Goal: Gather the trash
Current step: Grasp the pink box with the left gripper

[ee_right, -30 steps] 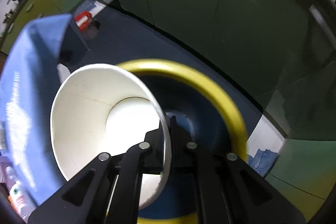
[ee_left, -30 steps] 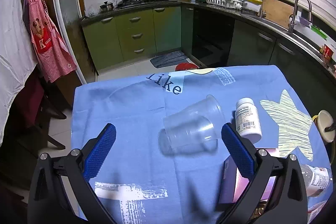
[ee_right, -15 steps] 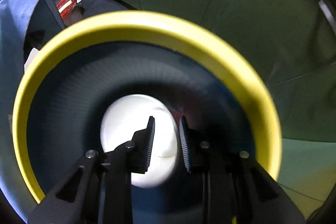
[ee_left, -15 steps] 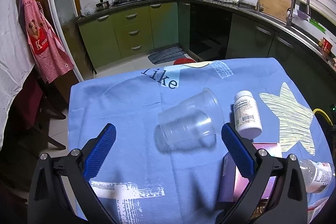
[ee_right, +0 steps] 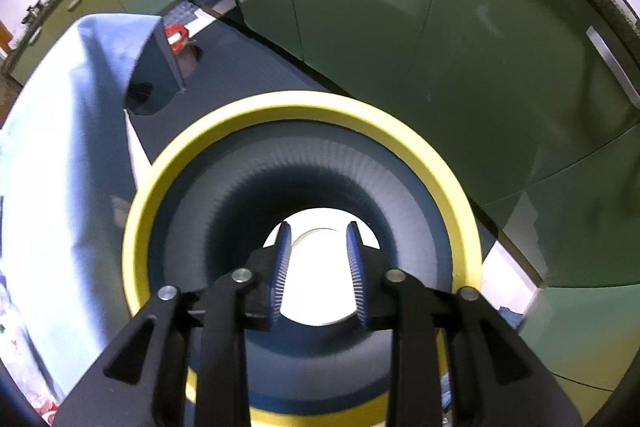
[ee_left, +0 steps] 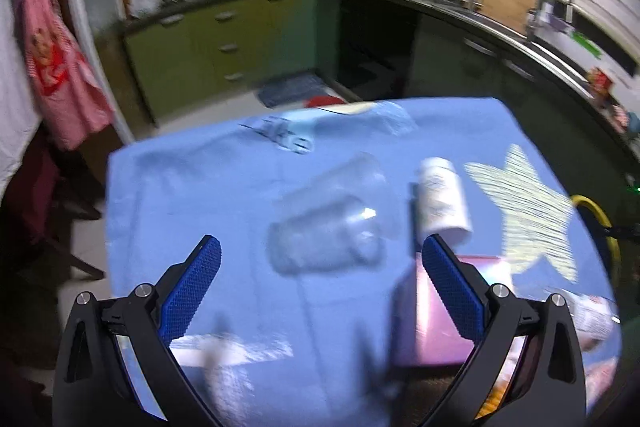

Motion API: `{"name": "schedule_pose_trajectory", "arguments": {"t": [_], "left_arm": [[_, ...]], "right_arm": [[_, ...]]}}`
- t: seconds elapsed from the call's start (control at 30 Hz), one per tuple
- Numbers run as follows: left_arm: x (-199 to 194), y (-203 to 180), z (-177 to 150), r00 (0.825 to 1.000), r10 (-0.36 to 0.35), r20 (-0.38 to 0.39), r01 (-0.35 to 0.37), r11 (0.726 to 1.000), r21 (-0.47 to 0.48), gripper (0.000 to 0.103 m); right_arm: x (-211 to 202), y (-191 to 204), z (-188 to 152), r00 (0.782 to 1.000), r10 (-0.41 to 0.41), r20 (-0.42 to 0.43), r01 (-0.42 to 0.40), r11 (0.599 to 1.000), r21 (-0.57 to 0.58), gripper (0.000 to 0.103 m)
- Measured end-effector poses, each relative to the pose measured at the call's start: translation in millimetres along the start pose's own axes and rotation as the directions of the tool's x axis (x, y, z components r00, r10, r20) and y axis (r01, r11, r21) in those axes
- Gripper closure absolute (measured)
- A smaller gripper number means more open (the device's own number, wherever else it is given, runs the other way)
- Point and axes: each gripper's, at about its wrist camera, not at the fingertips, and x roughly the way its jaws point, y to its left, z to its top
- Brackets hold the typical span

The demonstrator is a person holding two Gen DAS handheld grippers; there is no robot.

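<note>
Across the lower two thirds of the left wrist view lies the blue tablecloth (ee_left: 192,195), carrying the remaining trash. At the right edge of that frame only a sliver of the yellow-rimmed bin (ee_left: 596,215) is visible; it fills the centre of the right wrist view.

Change noted: one second ago the right gripper (ee_right: 320,267) was clamped on the rim of a white paper cup (ee_right: 316,287) above the bin mouth. Its jaws have just been opening and now stand partly apart, with nothing pressed between them. The cup lies at the bottom of the bin, seen behind and between the fingers in the lower centre of the frame. Judgement: one item is deposited, and this gripper is free for the next.

The left gripper (ee_left: 320,279) is spread wide and empty. It hangs over the cloth, with the clear plastic cup (ee_left: 332,223) lying on its side beyond and between the fingertips, untouched. That cup looks the likely next pickup; thin and light, it may crush or roll.

Count, largest first:
- one bin;
- one pink box (ee_left: 444,311), lower right of the left wrist view;
- one clear plastic cup;
- one white paper cup;
- one white pill bottle (ee_left: 440,199), right of the clear cup;
- one further bottle (ee_left: 588,315), blurred, at the right edge.
</note>
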Motion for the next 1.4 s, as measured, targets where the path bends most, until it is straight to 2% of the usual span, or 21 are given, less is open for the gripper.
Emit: {"name": "schedule_pose_trajectory", "arguments": {"t": [0.1,0.17,0.2,0.27,0.33,0.43,0.57,0.7,0.77,0.87,0.97,1.1,1.13,1.17,1.37,1.4], "left_arm": [[-0.3,-13.6,4.3,0.991,-0.103,-0.082,0.106,0.994,0.037,0.004],[6.7,-24.3,6.9,0.971,-0.163,-0.175,0.175,0.983,0.051,0.004],[12.3,-31.2,7.9,0.952,-0.185,-0.242,0.206,0.977,0.062,0.004],[18.9,-44.1,8.0,0.925,-0.182,-0.333,0.226,0.969,0.097,0.004],[23.1,-60.7,3.9,0.905,-0.135,-0.404,0.215,0.963,0.160,0.004],[26.1,-79.0,-0.6,0.879,-0.109,-0.464,0.224,0.954,0.200,0.004],[28.6,-94.3,-4.6,0.852,-0.108,-0.512,0.246,0.946,0.209,0.004],[41.7,-107.0,-10.3,0.851,-0.020,-0.524,0.196,0.939,0.281,0.004],[46.1,-108.2,-9.6,0.850,0.002,-0.527,0.183,0.937,0.298,0.004],[51.8,-105.1,-6.3,0.838,0.009,-0.545,0.178,0.940,0.290,0.014],[56.0,-99.4,-4.1,0.815,0.004,-0.579,0.190,0.943,0.274,0.015],[71.4,-100.0,-9.7,0.776,0.014,-0.631,0.202,0.941,0.270,0.015],[74.5,-99.8,-10.5,0.767,0.010,-0.642,0.210,0.941,0.266,0.023],[75.2,-99.2,-9.7,0.765,0.007,-0.644,0.210,0.942,0.260,0.024],[60.6,-95.2,11.3,0.800,-0.008,-0.600,0.219,0.934,0.280,0.026],[54.5,-94.8,16.9,0.812,-0.009,-0.584,0.217,0.933,0.286,0.026]], "right_arm": [[-16.2,-10.9,-13.3,1.000,0.008,0.012,-0.008,1.000,-0.004,0.072],[-16.2,-10.3,-14.2,1.000,0.010,0.013,-0.010,1.000,-0.004,0.072],[-13.6,-8.1,-10.6,1.000,0.012,0.014,-0.012,1.000,-0.004,0.072],[-7.5,0.7,-8.3,1.000,0.018,0.011,-0.018,1.000,-0.004,0.072],[-5.4,2.8,-10.0,1.000,0.028,0.011,-0.028,1.000,-0.007,0.072],[2.4,7.9,-13.6,0.999,0.042,0.006,-0.042,0.999,-0.008,0.072],[10.2,15.4,-14.2,0.998,0.057,-0.005,-0.057,0.998,-0.020,0.072],[8.7,18.3,-15.0,0.998,0.069,-0.004,-0.069,0.997,-0.032,0.071],[8.2,18.3,-14.7,0.998,0.070,-0.001,-0.070,0.997,-0.034,0.071],[10.4,17.8,-14.0,0.998,0.070,-0.002,-0.070,0.997,-0.035,0.067],[13.1,17.1,-14.5,0.997,0.075,-0.007,-0.075,0.997,-0.032,0.067],[14.2,20.2,-16.5,0.997,0.079,-0.010,-0.079,0.996,-0.039,0.067],[13.9,21.0,-16.2,0.997,0.080,-0.009,-0.081,0.996,-0.042,0.067],[13.5,21.4,-15.5,0.997,0.081,-0.008,-0.082,0.996,-0.043,0.067],[13.3,20.5,-15.6,0.996,0.085,-0.004,-0.085,0.996,-0.041,0.067],[13.0,20.1,-15.4,0.996,0.087,-0.002,-0.087,0.995,-0.039,0.067]]}}
